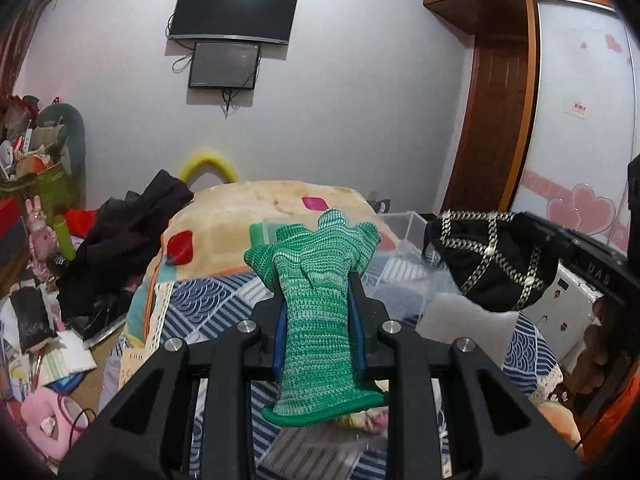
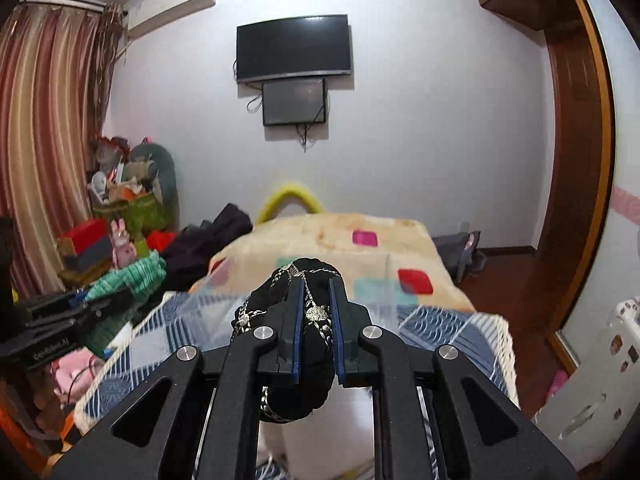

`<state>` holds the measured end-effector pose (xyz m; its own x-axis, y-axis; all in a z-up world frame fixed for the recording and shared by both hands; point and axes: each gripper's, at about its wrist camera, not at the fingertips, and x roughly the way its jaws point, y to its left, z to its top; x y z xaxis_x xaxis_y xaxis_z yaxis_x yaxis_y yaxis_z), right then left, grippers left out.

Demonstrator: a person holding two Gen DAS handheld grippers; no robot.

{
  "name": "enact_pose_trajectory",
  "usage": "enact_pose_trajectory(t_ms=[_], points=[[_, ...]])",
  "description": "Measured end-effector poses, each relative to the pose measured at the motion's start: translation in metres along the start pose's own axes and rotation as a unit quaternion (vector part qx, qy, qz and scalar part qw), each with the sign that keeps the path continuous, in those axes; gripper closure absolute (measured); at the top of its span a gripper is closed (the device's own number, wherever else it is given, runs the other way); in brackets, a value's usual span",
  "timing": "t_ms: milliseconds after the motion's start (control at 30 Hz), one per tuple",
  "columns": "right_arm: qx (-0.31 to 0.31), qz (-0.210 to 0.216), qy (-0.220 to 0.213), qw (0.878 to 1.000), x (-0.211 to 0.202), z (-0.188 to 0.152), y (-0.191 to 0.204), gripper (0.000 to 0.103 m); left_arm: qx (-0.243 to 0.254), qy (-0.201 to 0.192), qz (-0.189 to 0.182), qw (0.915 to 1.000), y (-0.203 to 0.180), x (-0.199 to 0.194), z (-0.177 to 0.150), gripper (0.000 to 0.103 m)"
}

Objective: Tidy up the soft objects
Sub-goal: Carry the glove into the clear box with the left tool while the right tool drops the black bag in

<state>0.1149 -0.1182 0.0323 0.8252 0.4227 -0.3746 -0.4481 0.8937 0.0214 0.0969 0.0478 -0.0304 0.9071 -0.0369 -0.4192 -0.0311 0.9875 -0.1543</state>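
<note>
**Two grippers, each holding something soft above the bed**

The left gripper (image 1: pixel 318 312) is closed on a green glove (image 1: pixel 316 304). The glove is knitted, with light and dark green stripes and a plain green edge at the cuff. It stands up between the blue pads, cuff hanging down toward the camera and fingers pointing up and away.

The right gripper (image 2: pixel 316 320) is squeezed on a black hat (image 2: pixel 296 360). The hat is soft and dark, with shiny silver chains and little round studs running across it. It bulges out above and below the pads. In the left camera the same hat hangs in the air on the right, and in the right camera the glove shows at the left edge.

Under both is a bed (image 1: pixel 208 300) with a blue and white patterned cover. A clear plastic box (image 1: pixel 404 232) sits on it, behind the glove. Farther back lies a cream blanket (image 1: pixel 256 216) with red and pink squares, and dark clothes (image 1: pixel 132 236) are piled beside it.

On the pale wall hang two dark screens (image 2: pixel 294 50), one under the other. Striped curtains (image 2: pixel 44 128) hang on the left, a brown wooden door (image 2: pixel 576 132) is on the right, and lots of toys and boxes (image 1: pixel 36 160) crowd the corner.
</note>
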Motion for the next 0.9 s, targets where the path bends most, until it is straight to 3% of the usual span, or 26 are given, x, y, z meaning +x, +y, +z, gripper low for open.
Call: enact_pose_trajectory(t_ms=[300,467,833,900], points=[[-0.012,-0.008,0.001,1.0,0.035,0.015,-0.001,0.092,0.006,0.022,-0.015,0.9996,-0.009,0.041,0.023,0.078],[-0.024,-0.001,0.023,0.999,0.055,0.013,-0.005,0.092,-0.007,0.07,-0.044,0.9965,-0.009,0.08,0.034,0.078],[-0.034,0.008,0.148,0.988,0.105,-0.001,-0.02,0.091,0.024,0.125,-0.006,0.9919,-0.018,0.147,0.034,0.077],[-0.038,0.016,0.167,0.985,0.105,-0.003,-0.022,0.088,0.022,0.137,-0.011,0.9902,-0.018,0.155,0.032,0.072]])
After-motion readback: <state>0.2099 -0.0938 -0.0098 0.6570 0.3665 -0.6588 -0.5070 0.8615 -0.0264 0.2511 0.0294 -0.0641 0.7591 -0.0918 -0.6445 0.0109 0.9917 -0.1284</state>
